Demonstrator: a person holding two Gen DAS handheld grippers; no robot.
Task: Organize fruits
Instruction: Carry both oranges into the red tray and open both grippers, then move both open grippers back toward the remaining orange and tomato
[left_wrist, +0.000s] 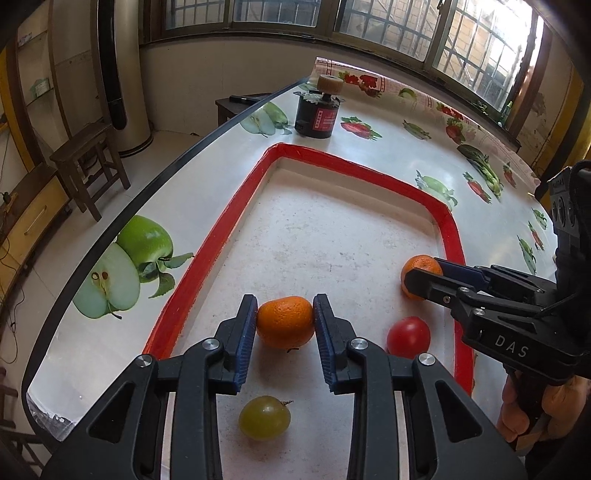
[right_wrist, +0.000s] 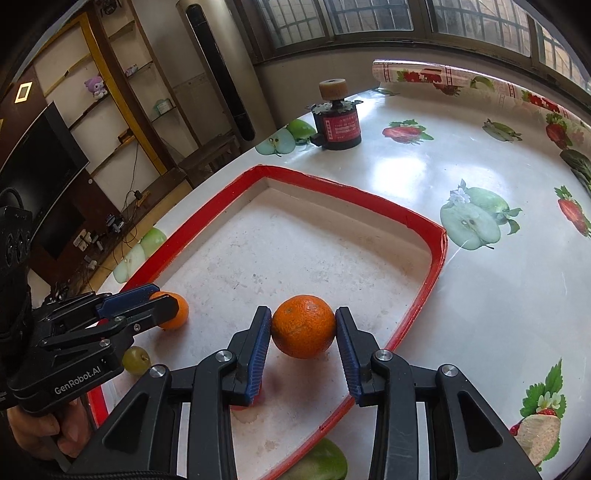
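1. A tray (left_wrist: 229, 236) with a red rim and a worn white floor lies on a table (left_wrist: 388, 155) covered in a fruit-print cloth; all the loose fruit sits inside the tray.
2. The left gripper (left_wrist: 285, 321) points down into the tray; an orange (left_wrist: 285, 322) sits squarely between its two blue pads (left_wrist: 248, 339), one pad touching each flank, so the fingers pinch the orange; the orange rests low against the tray floor, near the left rim.
3. The right gripper (right_wrist: 303, 326) holds a second orange (right_wrist: 303, 325) the same way; its blue pads press on both sides of the fruit, near the tray's right rim; from the left wrist view this orange (left_wrist: 419, 275) shows half hidden behind the right gripper's fingers.
4. A green grape (left_wrist: 264, 417) lies on the tray floor just below the left gripper's fingers, apart from the orange above it and touched by neither pad.
5. A red tomato (left_wrist: 408, 336) lies between the two oranges, just right of the left gripper's right finger; whether it touches that finger I cannot tell.
6. A black motor (left_wrist: 317, 116) with a red label and a tan wheel on top stands upright on the table beyond the tray's far rim, well apart from the fruit.
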